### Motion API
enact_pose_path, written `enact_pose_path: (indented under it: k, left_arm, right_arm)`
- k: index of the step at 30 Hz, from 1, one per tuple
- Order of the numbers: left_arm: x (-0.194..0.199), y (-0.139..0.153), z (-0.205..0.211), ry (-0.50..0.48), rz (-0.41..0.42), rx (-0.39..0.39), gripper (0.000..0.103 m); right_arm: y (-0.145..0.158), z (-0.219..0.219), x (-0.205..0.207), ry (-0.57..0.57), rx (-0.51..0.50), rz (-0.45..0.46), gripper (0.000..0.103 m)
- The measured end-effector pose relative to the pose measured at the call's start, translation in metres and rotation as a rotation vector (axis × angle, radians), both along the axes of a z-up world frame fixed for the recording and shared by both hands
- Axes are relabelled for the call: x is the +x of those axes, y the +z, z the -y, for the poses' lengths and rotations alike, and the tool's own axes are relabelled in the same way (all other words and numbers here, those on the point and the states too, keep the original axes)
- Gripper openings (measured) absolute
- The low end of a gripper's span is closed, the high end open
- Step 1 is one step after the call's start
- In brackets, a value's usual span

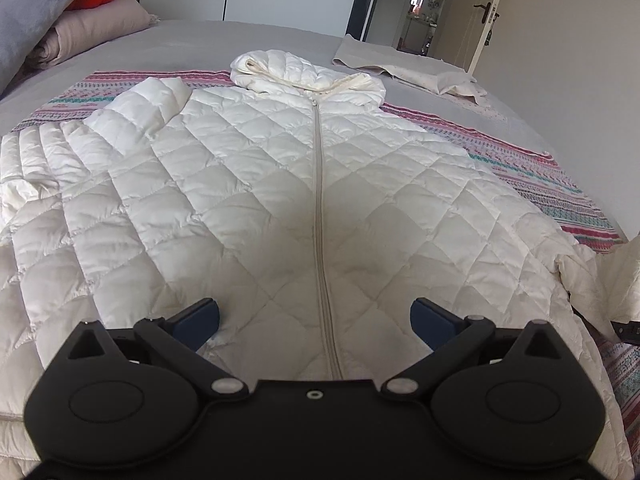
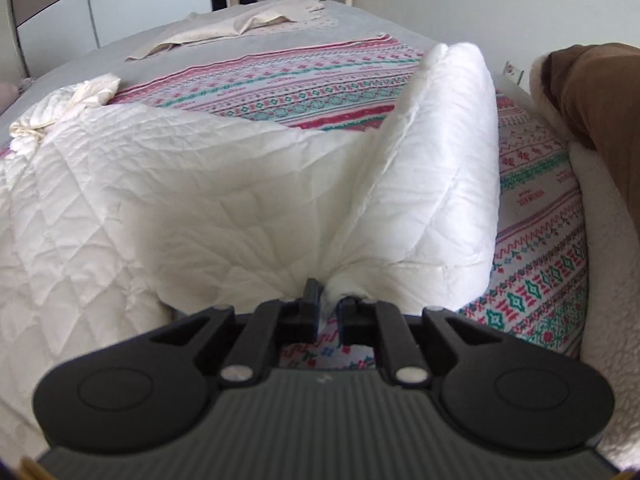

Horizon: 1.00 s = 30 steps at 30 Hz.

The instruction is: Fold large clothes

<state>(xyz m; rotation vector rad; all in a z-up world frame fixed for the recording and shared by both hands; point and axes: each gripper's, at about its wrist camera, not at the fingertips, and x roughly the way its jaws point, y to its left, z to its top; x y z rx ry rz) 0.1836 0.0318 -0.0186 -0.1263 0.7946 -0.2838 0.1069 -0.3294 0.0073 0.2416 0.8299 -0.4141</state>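
Note:
A white quilted hooded jacket (image 1: pixel 256 184) lies front-up on the bed, zipper (image 1: pixel 320 208) running down its middle and hood at the far end. One sleeve (image 1: pixel 140 108) is folded across the chest on the left. My left gripper (image 1: pixel 316 320) hovers open over the lower front, straddling the zipper with nothing between its fingers. In the right wrist view my right gripper (image 2: pixel 329 306) is shut on a pinch of the jacket's other sleeve (image 2: pixel 436 160), which stands lifted off the patterned blanket (image 2: pixel 280 88).
The striped patterned blanket (image 1: pixel 560 184) lies under the jacket on a grey bed sheet (image 1: pixel 208 40). A beige cloth (image 1: pixel 404 68) lies crumpled at the far side. Pillows (image 1: pixel 92 28) are stacked far left. A brown sleeve (image 2: pixel 600 112) with fleece lining is at the right.

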Motion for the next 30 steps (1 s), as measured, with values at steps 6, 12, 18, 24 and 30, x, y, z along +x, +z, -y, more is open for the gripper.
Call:
enact_pose_path:
  k: [6,12,18,24,30]
  left_arm:
    - [0.003,0.001,0.001,0.010,-0.012,-0.012,0.103]
    - [0.003,0.000,0.003,0.012,-0.015,-0.008,0.103]
    - [0.002,0.000,0.003,0.008,-0.012,-0.001,0.103]
    - [0.003,-0.001,0.002,0.009,-0.017,-0.010,0.103]
    - [0.003,-0.002,0.003,0.009,-0.021,-0.013,0.103]
  right_arm:
    - [0.026,0.046,-0.040,-0.153,0.253,0.188,0.089]
    - [0.034,0.063,-0.053,-0.262,0.235,0.250,0.100]
    - [0.003,0.090,-0.022,-0.446,0.229,0.275,0.096]
    - [0.008,0.047,0.028,-0.315,-0.222,0.209,0.019]
    - [0.004,-0.048,0.065,-0.180,-1.059,0.042,0.019]
